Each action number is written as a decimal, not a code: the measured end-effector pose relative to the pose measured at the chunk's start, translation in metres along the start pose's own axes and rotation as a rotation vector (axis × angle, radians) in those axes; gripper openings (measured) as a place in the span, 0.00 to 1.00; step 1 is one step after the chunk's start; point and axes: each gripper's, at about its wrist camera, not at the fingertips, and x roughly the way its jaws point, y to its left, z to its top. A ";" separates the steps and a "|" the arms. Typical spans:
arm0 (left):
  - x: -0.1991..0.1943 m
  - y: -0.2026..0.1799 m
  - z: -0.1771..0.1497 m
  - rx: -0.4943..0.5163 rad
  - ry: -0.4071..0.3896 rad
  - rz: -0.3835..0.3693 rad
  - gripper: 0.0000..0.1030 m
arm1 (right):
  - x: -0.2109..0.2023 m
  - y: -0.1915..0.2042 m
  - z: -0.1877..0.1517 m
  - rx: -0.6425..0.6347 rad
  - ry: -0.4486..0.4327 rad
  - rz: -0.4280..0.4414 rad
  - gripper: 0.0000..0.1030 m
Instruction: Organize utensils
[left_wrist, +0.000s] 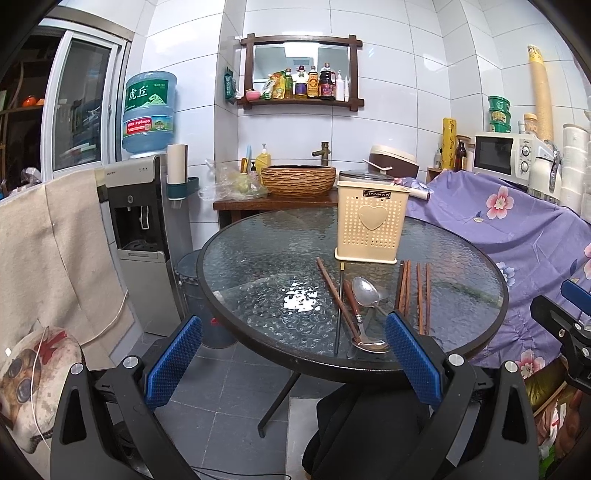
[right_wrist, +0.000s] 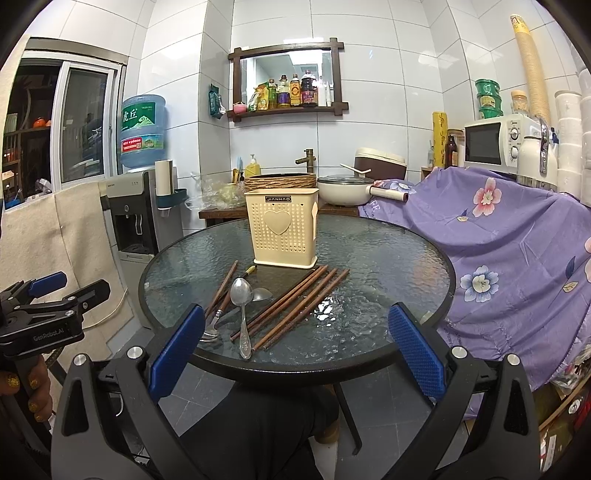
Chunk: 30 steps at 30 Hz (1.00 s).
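A cream holder (right_wrist: 282, 230) is seen upright on the glass table (right_wrist: 388, 258). Chopsticks (right_wrist: 295, 308) and spoons (right_wrist: 242, 299) are laid before it.

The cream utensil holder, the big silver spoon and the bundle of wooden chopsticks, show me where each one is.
cream utensil holder (right_wrist: 282, 230): right wrist view, on its heart-embossed front wall.
big silver spoon (right_wrist: 241, 291): right wrist view, on its bowl.
wooden chopsticks (right_wrist: 295, 306): right wrist view, mid-length on the bundle.

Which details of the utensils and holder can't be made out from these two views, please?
- Inside of the cream perforated plastic holder: both views, hidden by its own front wall.
- Wood-handled utensil's head: right wrist view, partly behind the right tongs' blue pad.
- Lowest brown wooden chopsticks' ends: left wrist view, behind the left tongs' pad.
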 end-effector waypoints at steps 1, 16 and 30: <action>0.000 0.000 0.000 0.000 0.000 0.000 0.94 | 0.000 0.000 0.000 0.000 0.000 0.000 0.95; -0.001 0.000 0.001 0.001 0.005 0.001 0.94 | 0.001 -0.002 -0.002 0.002 0.007 0.001 0.95; 0.000 0.000 0.001 0.000 0.006 0.001 0.94 | 0.001 -0.002 -0.001 0.005 0.008 0.000 0.95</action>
